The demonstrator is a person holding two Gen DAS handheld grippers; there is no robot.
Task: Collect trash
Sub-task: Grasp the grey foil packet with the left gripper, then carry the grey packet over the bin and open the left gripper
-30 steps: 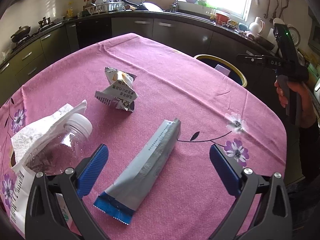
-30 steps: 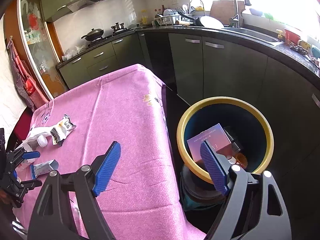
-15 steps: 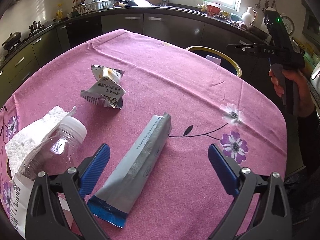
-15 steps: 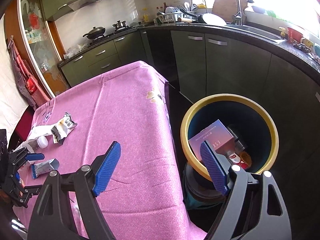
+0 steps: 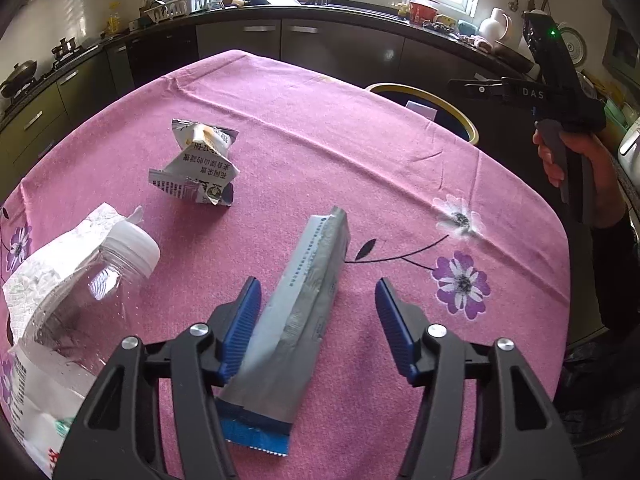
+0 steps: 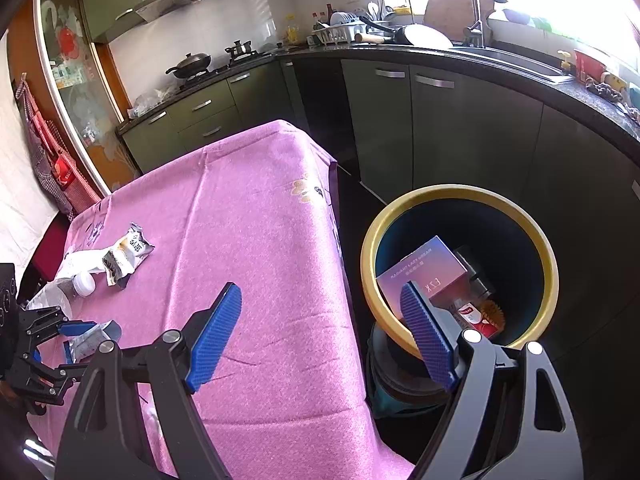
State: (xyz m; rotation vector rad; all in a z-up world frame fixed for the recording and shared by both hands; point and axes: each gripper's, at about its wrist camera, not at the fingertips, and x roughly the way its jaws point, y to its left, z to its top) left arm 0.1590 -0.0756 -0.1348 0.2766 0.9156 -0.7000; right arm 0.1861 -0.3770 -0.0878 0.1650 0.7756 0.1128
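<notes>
A long silver pouch with a blue end lies on the pink tablecloth between the jaws of my left gripper. The jaws are closing: the left pad is against the pouch's side and the right pad still stands off it. A crumpled white wrapper lies further back. A clear bottle with a white cap rests on white paper at the left. My right gripper hangs open and empty over the table's edge beside the yellow-rimmed bin.
The bin holds a purple box and other rubbish and stands on the floor off the table's far corner. Dark kitchen cabinets and a counter run behind it. A hand holds the right gripper at the table's right side.
My left gripper's jaws have narrowed around the silver pouch, and the gripper has come slightly lower and closer to it. The right gripper has stayed where it was.
</notes>
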